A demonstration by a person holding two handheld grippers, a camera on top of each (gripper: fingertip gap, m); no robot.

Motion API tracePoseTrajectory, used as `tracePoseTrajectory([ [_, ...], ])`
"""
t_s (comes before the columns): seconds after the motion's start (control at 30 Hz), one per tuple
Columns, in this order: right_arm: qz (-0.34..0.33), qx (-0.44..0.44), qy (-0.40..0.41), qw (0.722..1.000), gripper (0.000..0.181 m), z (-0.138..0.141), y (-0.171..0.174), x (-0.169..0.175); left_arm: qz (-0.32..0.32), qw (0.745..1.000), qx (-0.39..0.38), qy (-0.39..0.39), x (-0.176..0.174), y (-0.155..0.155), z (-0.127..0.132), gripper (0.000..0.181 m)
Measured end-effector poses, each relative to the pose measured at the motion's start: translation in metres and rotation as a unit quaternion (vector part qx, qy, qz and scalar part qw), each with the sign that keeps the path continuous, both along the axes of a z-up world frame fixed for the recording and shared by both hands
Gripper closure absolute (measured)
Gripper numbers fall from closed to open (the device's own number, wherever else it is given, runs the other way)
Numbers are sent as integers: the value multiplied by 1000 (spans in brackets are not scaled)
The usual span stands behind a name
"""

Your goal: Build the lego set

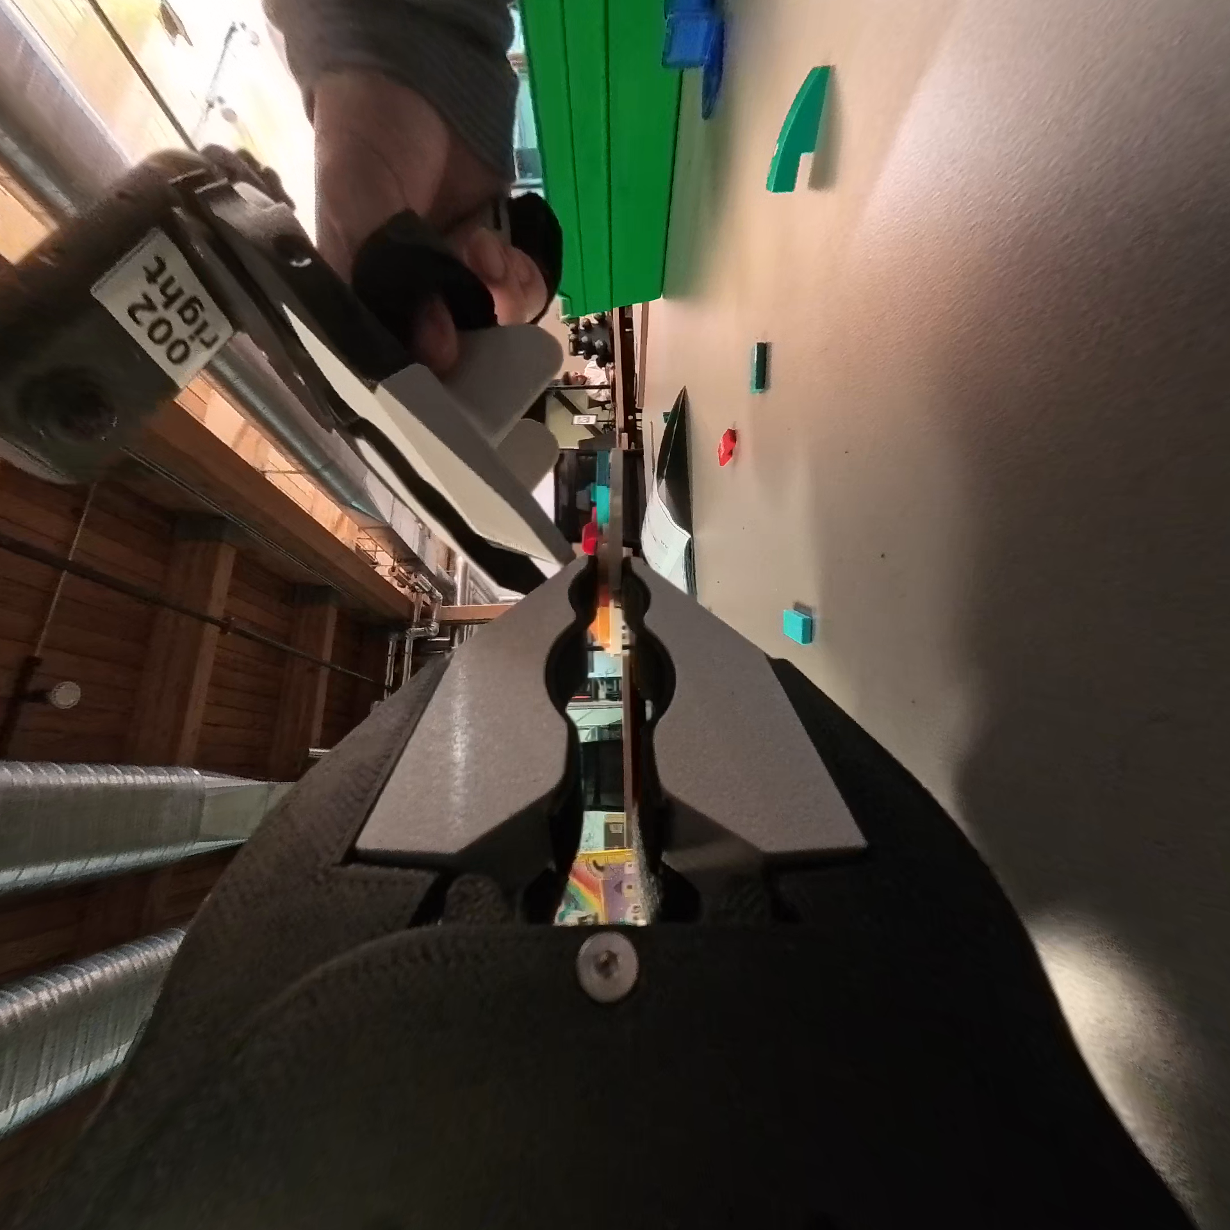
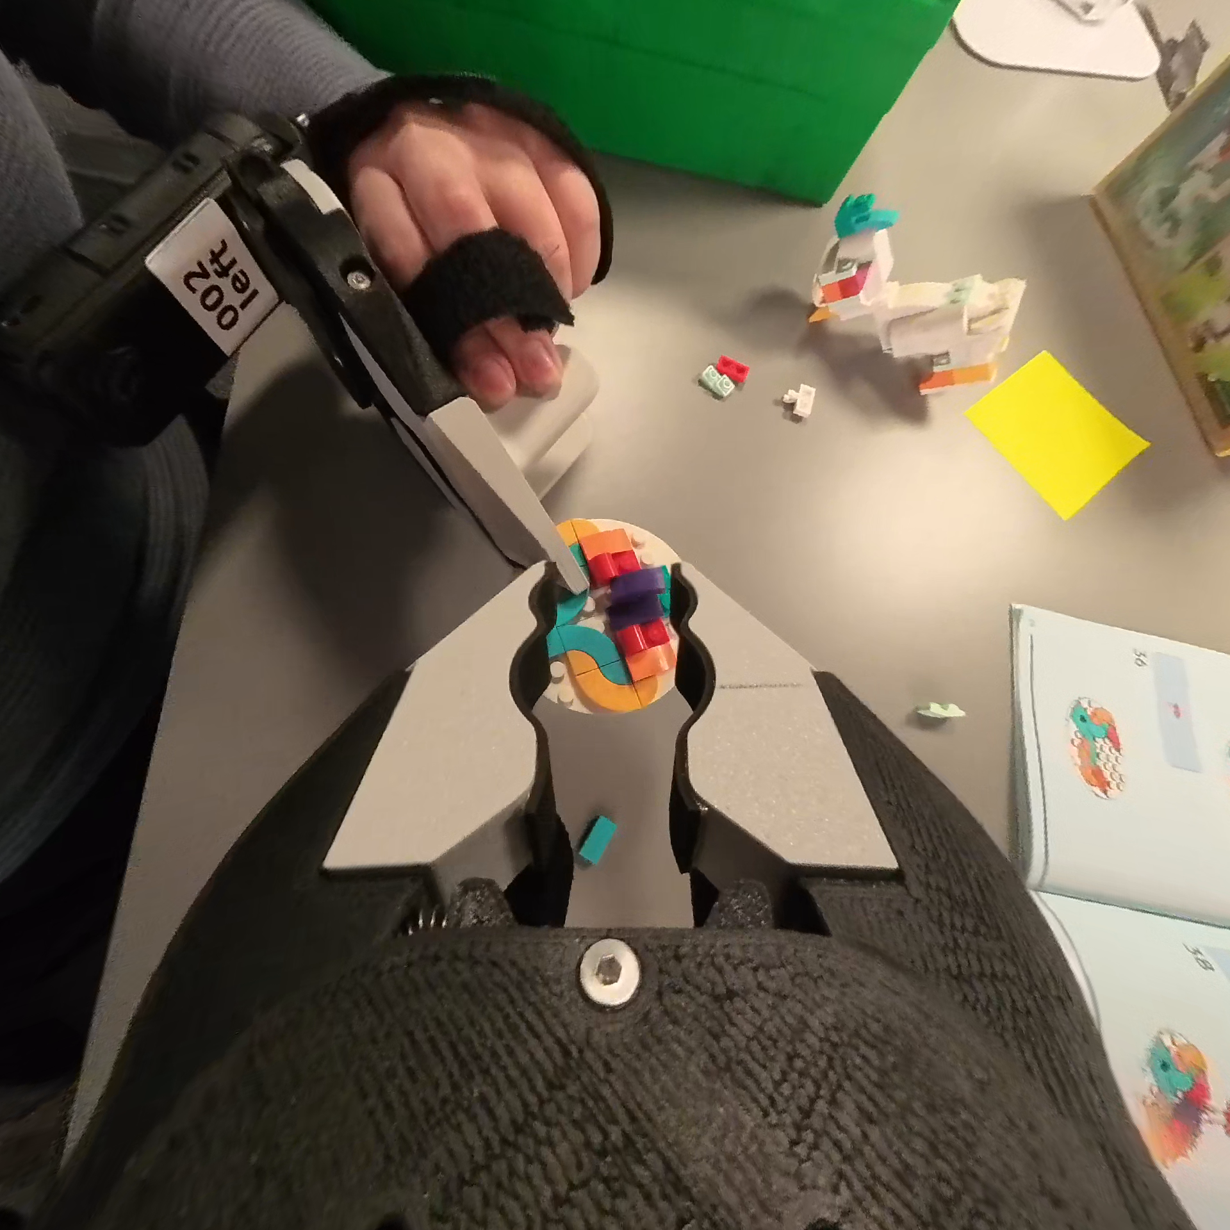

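Note:
The build is a round white plate [image 2: 655, 692] carrying orange, red, teal and purple pieces [image 2: 632, 592]. In the left wrist view I see it edge-on [image 1: 615, 492]. My left gripper [image 1: 609, 566] is shut on the plate's edge and holds it; its finger [image 2: 526, 526] reaches in from the upper left in the right wrist view. My right gripper [image 2: 611, 572] is open, its tips on either side of the plate's face, close to the bricks. It also shows in the left wrist view [image 1: 466, 459], held in a hand.
On the grey table lie a teal brick [image 2: 596, 838], red and pale green bits [image 2: 725, 376], a white bit [image 2: 802, 399], a white bird model [image 2: 918, 306], a yellow note [image 2: 1055, 432], an open booklet [image 2: 1118, 765] and a green box [image 2: 665, 86]. Loose pieces [image 1: 799, 133] lie near the box. The tips of both grippers are at nearly the same place. About 10 cm separates my left fingertips from the teal brick [image 2: 596, 838].

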State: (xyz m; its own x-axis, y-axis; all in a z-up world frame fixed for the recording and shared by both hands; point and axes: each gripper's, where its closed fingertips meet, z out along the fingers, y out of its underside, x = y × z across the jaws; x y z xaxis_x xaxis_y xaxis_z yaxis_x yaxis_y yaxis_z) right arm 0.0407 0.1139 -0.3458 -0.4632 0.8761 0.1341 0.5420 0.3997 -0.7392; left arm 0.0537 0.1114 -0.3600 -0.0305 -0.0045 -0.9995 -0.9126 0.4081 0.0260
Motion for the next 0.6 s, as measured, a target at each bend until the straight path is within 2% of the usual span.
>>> tracePoseTrajectory([
  [0.37,15,-70,-17,997,146,0,-3,3,1,1000,6,1,0,0,1,177],
  [0.6,1,-77,-16,997,151,4,4,7,0,1000,6,3,1,0,1,177],
])
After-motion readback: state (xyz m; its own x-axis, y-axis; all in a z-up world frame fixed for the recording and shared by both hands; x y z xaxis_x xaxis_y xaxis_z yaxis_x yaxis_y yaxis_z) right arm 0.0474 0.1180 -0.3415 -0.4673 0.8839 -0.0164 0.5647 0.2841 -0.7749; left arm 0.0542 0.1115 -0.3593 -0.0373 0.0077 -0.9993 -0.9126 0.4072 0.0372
